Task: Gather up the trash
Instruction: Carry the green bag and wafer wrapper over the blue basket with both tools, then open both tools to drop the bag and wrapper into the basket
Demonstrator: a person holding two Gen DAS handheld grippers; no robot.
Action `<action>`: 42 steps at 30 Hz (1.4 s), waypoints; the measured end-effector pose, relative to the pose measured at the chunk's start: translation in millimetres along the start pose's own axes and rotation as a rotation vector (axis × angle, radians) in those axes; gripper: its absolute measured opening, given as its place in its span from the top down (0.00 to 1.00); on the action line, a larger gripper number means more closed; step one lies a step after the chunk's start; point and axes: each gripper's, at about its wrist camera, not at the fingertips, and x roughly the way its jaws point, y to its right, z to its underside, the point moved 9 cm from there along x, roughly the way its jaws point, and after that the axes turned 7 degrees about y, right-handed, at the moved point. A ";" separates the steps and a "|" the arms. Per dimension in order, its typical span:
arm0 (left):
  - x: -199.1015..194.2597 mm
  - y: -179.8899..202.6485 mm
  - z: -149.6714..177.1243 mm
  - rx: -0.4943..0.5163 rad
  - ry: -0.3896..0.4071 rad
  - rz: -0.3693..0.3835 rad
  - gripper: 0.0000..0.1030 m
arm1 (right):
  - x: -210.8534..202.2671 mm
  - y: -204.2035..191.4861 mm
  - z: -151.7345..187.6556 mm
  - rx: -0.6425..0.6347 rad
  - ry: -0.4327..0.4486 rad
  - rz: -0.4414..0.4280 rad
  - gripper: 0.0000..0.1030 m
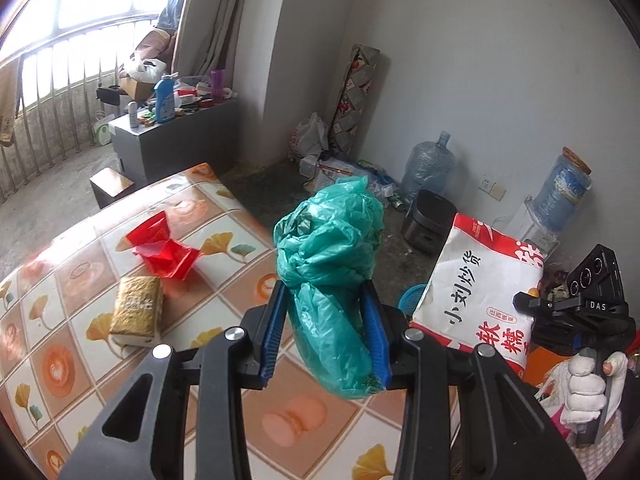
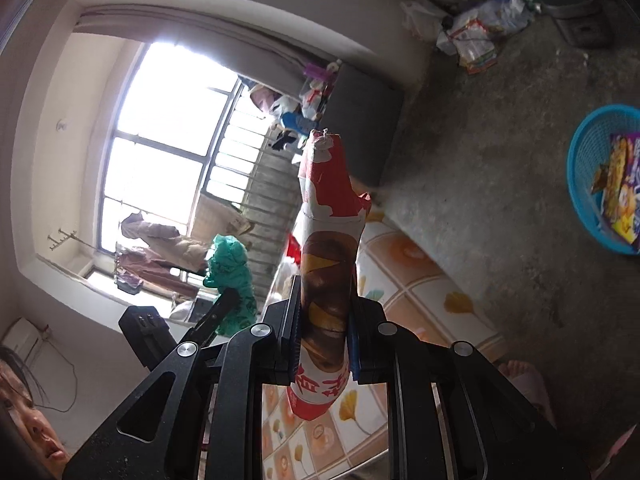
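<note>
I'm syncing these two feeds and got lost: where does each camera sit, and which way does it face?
Left wrist: on the left gripper, facing the corner over the tiled tablecloth; shows its fingers clamping a crumpled green plastic bag, plus the right gloved hand.
Right wrist: on the right gripper, rolled sideways, facing the window; clamps a red-and-white snack bag.
Shared: both bags, tablecloth, blue plastic basket.

crumpled green bag [image 1: 332, 280], upright snack packet [image 2: 326, 264], both clamped
</note>
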 end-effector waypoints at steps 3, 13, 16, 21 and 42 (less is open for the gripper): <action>30.8 38.8 -14.2 0.017 -0.036 0.097 0.65 | -39.7 14.8 -35.6 -0.065 0.148 0.137 0.84; 177.4 182.7 18.4 0.073 -0.341 0.307 0.64 | -74.4 139.7 -69.1 0.033 0.297 0.519 0.84; 216.0 209.8 31.4 0.095 -0.397 0.317 0.64 | -55.6 177.5 -79.6 0.100 0.273 0.539 0.83; 280.7 249.1 55.7 0.146 -0.460 0.329 0.58 | -33.9 249.7 -104.5 0.193 0.266 0.585 0.78; 290.4 214.4 49.7 0.059 -0.400 0.318 0.39 | -37.0 300.4 -111.7 0.197 0.286 0.736 0.63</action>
